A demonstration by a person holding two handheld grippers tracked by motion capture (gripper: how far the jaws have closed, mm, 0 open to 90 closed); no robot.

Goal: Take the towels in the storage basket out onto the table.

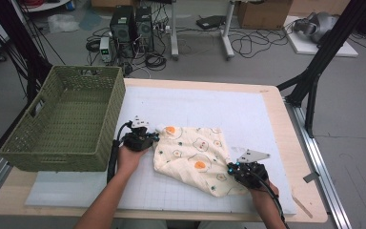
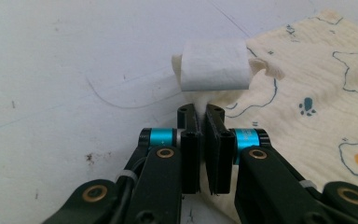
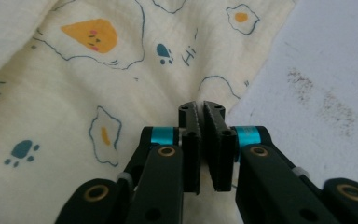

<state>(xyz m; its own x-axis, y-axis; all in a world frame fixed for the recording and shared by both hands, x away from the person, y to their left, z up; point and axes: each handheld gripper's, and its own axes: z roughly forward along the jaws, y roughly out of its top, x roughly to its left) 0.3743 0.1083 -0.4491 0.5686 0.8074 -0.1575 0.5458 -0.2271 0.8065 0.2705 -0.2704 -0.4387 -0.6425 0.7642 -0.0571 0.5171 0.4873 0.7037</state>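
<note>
Cream baby garment (image 1: 195, 160), fried-egg and paw print, lies crumpled on white grid mat (image 1: 248, 114) near centre of tabletop (image 1: 276, 102), slightly toward person's side. Left claw (image 1: 155, 137) sits at garment's upper-left corner, low on mat; left gripper view shows jaws closed tight w/ a pinch of cream fabric between pads, white sewn-in label (image 2: 214, 65) standing up just beyond the tips. Right claw (image 1: 232, 168) is at garment's lower-right edge; right gripper view shows jaws closed to a narrow slit on the fabric edge (image 3: 121, 93), bare mat to one side of tips. Both claws thus grip opposite corners, cloth spread between them. Green woven basket (image 1: 62, 119) stands at tabletop's left end, just beside left claw, apart from garment. Person's forearms enter from bottom of high view.
</note>
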